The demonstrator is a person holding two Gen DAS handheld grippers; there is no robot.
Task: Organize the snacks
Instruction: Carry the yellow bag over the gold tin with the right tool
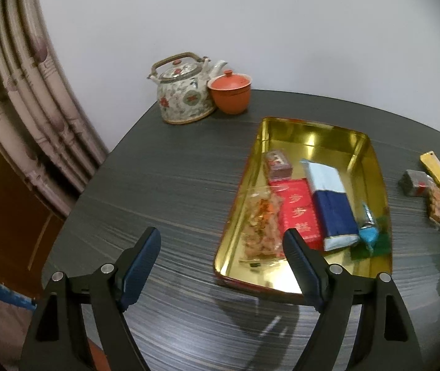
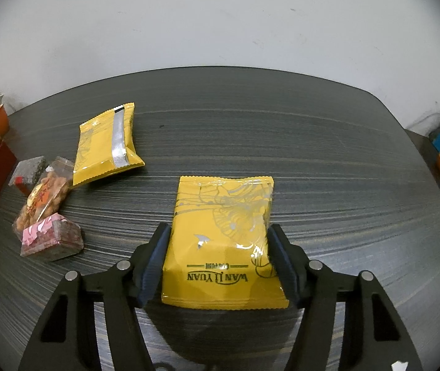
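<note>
The right hand-held gripper (image 2: 218,255) grips a yellow snack packet (image 2: 223,241) by its sides, over the dark table (image 2: 281,130). The left hand-held gripper (image 1: 221,247) hangs wide and empty beside the gold tin (image 1: 371,154), which holds several snacks.

Open left tool (image 1: 221,241) over dark table (image 1: 173,185), gold tin (image 1: 374,167) holding snacks (image 1: 297,213)

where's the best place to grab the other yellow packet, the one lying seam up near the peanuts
Probably across its two long side edges at mid-length, coming from above. The second yellow packet lies flat on the table with its silver seam up, so the sides are the narrow span. Its lower-left corner sits by the peanut bag, so stay nearer the far end.
</note>
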